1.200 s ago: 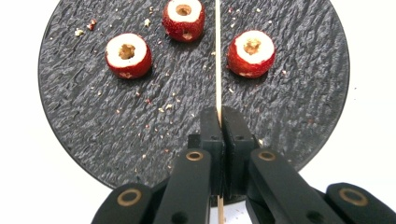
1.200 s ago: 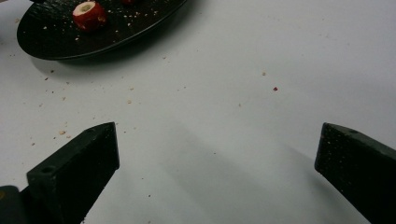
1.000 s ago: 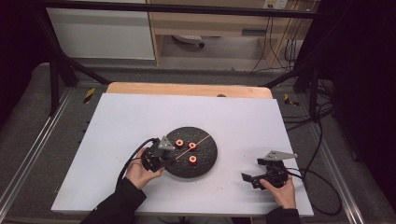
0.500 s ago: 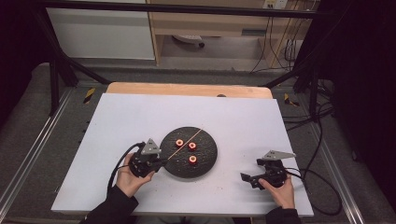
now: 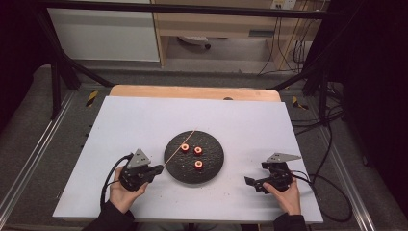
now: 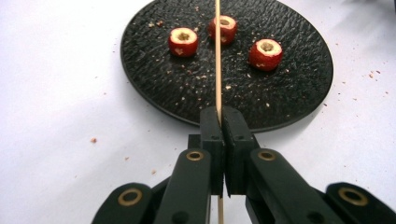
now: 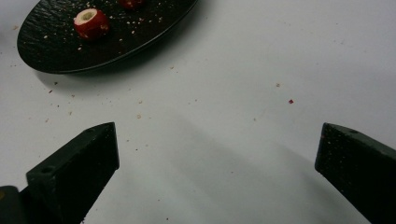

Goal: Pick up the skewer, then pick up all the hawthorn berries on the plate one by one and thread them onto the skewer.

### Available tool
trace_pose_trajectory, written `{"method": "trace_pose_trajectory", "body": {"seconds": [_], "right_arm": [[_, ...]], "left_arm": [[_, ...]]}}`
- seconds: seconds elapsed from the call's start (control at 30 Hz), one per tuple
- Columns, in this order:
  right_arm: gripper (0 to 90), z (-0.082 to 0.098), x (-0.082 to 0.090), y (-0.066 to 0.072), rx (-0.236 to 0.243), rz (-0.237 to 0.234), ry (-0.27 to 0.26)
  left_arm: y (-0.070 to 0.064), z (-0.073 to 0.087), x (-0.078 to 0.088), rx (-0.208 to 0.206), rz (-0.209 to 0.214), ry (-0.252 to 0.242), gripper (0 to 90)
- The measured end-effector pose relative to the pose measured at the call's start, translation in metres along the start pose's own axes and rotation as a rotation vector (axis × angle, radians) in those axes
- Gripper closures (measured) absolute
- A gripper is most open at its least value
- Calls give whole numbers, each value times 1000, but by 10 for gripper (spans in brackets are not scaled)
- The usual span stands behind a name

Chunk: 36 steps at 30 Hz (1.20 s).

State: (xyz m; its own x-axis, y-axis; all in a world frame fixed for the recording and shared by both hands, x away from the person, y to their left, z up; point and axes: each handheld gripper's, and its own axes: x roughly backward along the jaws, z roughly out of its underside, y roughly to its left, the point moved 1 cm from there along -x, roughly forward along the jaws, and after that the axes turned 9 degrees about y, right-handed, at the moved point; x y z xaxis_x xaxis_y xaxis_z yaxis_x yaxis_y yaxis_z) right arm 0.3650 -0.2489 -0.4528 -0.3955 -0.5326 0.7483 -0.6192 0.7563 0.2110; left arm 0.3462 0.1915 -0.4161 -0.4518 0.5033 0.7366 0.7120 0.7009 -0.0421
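A round black plate [image 5: 211, 166] [image 6: 299, 93] in the middle of the white table holds three red cored fruit pieces [image 5: 197, 150] [image 6: 183, 41]. A thin wooden skewer [image 5: 180, 150] [image 6: 217, 56] slants up over the plate's left half. My left gripper [image 5: 155, 169] [image 6: 223, 116] is shut on the skewer's near end, just left of the plate. My right gripper [image 5: 252, 184] [image 7: 217, 154] rests on the table right of the plate, jaws wide open with nothing between them. One fruit piece [image 7: 91, 22] lies on the plate [image 7: 51, 46] in the right gripper view.
Crumbs [image 6: 205, 77] are scattered on the plate and on the table [image 5: 130, 120] around it. A wooden board edge [image 5: 192, 91] runs along the table's far side. Cables [image 5: 332, 187] trail off the right edge. Metal rails flank the table.
My left gripper has drawn back to the left off the plate, pulling the skewer with it. The right gripper has stayed in place.
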Motion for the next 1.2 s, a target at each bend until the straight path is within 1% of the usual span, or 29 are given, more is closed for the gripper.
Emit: {"method": "trace_pose_trajectory", "body": {"seconds": [0.07, 0.1, 0.23, 0.27, 0.33, 0.4, 0.43, 0.47, 0.5, 0.57, 0.67, 0.7, 0.73, 0.83, 0.87, 0.97, 1.0, 1.2], "right_arm": [[5, -2, -1, 2, 0, 4, 9], [5, -2, -2, 2, 9, 9, 7], [5, -6, -5, 6, 4, 5, 12], [5, -7, -6, 6, 10, 8, 11], [5, -8, -7, 8, 3, 3, 6], [5, -10, -8, 10, 1, 6, 12], [5, -10, -9, 10, 10, 11, 10], [5, -11, -9, 11, 5, 8, 11], [5, -12, -9, 12, 12, 10, 10], [5, -14, -9, 14, 7, 13, 16], [5, -17, -10, 17, 19, 8, 11], [5, -19, -10, 19, 13, 7, 14], [5, -20, -11, 20, 19, 15, 12], [5, -27, -13, 24, 20, 17, 16], [5, -29, -14, 26, 11, 13, 17], [5, -38, -17, 31, 25, 23, 26], [5, -41, -18, 33, 23, 18, 29], [6, -63, -28, 50, 65, 15, 54]], "left_arm": [[1, 4, 2, 5, -6, -11, 879], [1, 6, 3, 9, -6, -16, 879], [3, 14, 5, 26, -15, -38, 880], [4, 16, 5, 31, -15, -43, 880], [5, 19, 6, 36, -20, -51, 880], [6, 24, 7, 44, -16, -56, 879], [6, 26, 7, 48, -17, -57, 879], [7, 28, 7, 49, -18, -56, 879], [8, 30, 7, 50, -19, -56, 880], [10, 34, 8, 59, -14, -58, 879], [13, 39, 10, 67, -9, -65, 879], [14, 41, 11, 70, -5, -68, 879], [15, 42, 11, 68, -7, -68, 880], [16, 46, 12, 68, -6, -65, 879], [16, 47, 13, 67, -7, -64, 879], [17, 49, 13, 69, -3, -71, 880], [17, 50, 13, 68, -5, -72, 880], [20, 54, 14, 81, 3, -84, 879]]}}
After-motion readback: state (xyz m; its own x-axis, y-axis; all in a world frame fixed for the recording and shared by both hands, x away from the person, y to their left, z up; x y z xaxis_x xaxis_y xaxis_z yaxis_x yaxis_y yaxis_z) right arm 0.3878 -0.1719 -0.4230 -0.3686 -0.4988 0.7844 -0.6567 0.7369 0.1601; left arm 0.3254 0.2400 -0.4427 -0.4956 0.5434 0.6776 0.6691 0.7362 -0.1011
